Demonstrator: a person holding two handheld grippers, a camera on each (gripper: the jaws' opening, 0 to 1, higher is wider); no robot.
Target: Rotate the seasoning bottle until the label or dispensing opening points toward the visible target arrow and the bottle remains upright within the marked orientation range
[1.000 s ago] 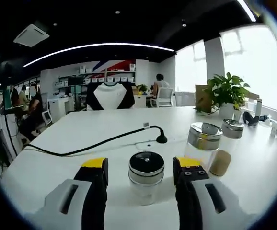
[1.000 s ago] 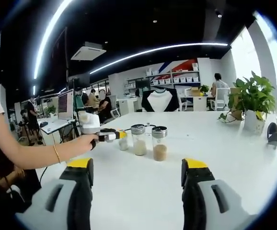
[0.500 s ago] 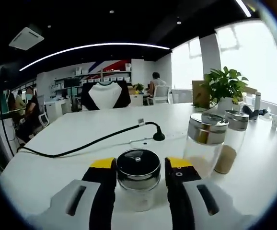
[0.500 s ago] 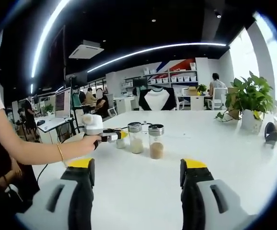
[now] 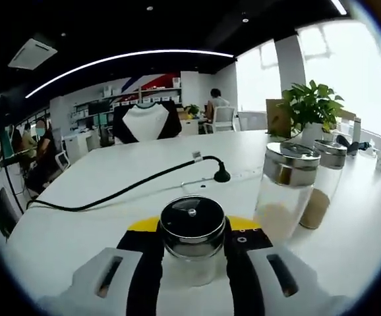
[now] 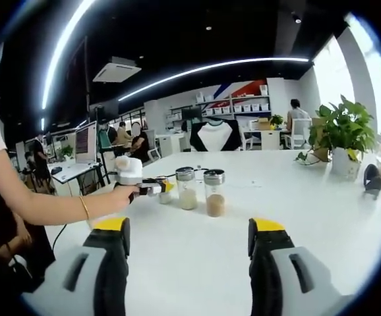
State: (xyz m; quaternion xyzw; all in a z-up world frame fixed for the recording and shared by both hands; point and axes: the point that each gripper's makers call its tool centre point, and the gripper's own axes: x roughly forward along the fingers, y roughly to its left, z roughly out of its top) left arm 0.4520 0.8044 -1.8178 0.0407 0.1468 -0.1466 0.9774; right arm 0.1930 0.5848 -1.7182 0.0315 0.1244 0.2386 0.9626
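Left hand-held gripper: two black jaws with yellow tips, closed on a seasoning bottle, one jaw against each side of its glass body. Bottle: clear glass, round, upright on the white surface, capped with a glossy black lid ringed in metal; contents not discernible.

Right hand-held gripper: same black-and-yellow build, jaws spread wide apart, nothing between them, held low over bare surface well short of the bottles.

Seasoning bottles, three in all, standing in a short row. Beside the held one, to its right in the left gripper view: a second bottle, clear glass with a steel-coloured lid, holding a pale powder at the bottom; just past it a third bottle, same make, holding a brown powder. In the right gripper view the left hand-held gripper enters from the left, carried by a person's hand with a thin bracelet on the wrist, at the leftmost bottle of the row.

Cable, one: black, running across the surface behind the held bottle and ending in a small black cone-shaped base.

Potted plant, one: green, leafy, in a white pot, at the far right of the surface by the window.

Background: open office with shelving, desks, chairs and seated people.
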